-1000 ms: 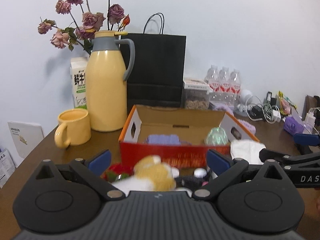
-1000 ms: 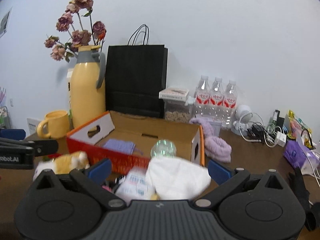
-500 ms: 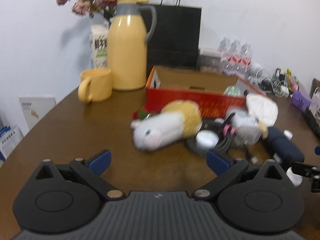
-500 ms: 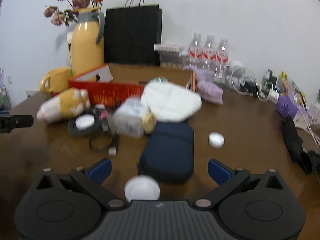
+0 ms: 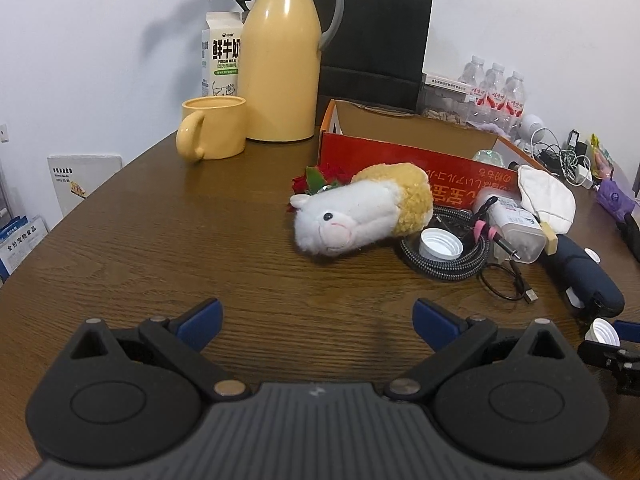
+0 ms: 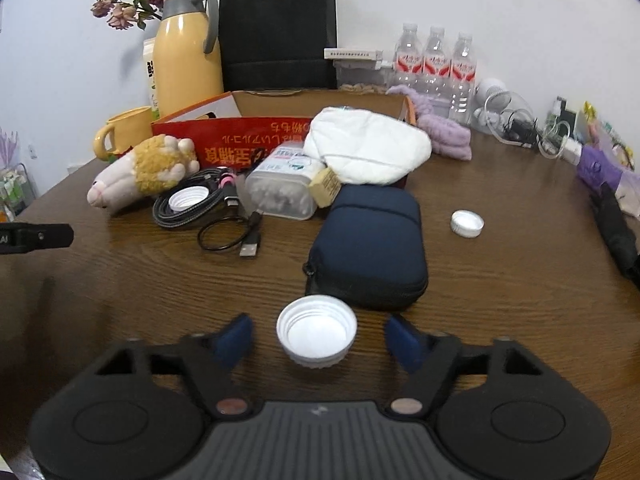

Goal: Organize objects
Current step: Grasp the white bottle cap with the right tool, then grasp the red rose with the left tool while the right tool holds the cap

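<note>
White bottle cap [image 6: 316, 330], open side up, lies between the spread fingers of the right gripper [image 6: 318, 338], nearer than 0.5 s ago; left gripper [image 5: 316, 314] spread over bare table [image 5: 160, 240]. Caps: three; navy pouch [image 6: 370, 248] one, plush toy [image 6: 140, 170] one.

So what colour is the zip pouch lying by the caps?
Dark navy blue; the pouch shows best in the right wrist view.

Brown wooden table [image 5: 160, 240]; white wall [image 5: 100, 40]
</note>
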Demonstrator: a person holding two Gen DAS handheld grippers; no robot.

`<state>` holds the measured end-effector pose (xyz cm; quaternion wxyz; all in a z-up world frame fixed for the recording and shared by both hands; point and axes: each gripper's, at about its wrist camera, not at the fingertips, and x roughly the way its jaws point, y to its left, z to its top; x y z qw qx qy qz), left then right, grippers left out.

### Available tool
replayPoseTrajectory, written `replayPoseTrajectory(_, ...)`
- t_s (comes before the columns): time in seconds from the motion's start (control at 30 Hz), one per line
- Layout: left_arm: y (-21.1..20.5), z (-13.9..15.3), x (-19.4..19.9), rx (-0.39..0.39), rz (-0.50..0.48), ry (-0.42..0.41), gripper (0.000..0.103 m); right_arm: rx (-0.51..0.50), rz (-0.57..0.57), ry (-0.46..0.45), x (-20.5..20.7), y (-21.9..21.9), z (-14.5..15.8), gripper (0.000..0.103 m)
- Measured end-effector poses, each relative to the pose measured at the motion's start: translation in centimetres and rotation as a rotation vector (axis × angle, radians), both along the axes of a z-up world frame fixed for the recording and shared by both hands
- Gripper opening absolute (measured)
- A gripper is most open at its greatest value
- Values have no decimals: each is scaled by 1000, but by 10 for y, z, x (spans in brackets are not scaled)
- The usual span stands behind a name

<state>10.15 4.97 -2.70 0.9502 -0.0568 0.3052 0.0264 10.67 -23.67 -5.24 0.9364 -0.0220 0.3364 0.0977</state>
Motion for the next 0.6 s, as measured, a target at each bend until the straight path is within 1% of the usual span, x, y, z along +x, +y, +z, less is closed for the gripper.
replayPoseTrajectory(0.03,0,0,0,0,1,2,103,-1,-1,-7,-1,0,0,52)
replayPoseTrajectory(0.07,0,-1,1,-1,3,4,103,4,5,-12,-1,0,1,39)
replayPoseTrajectory(0.2,-1,-1,2,0,5,8,103,49,30,-24,-5,-2,3,39)
replayPoseTrajectory(0.4,-2,0,6,9,4,11,103,69,54,-55,-8,0,9,39)
replayPoseTrajectory(0.6,-7,6,19,31,-11,-1,103,67,64,-91,-9,2,19,39)
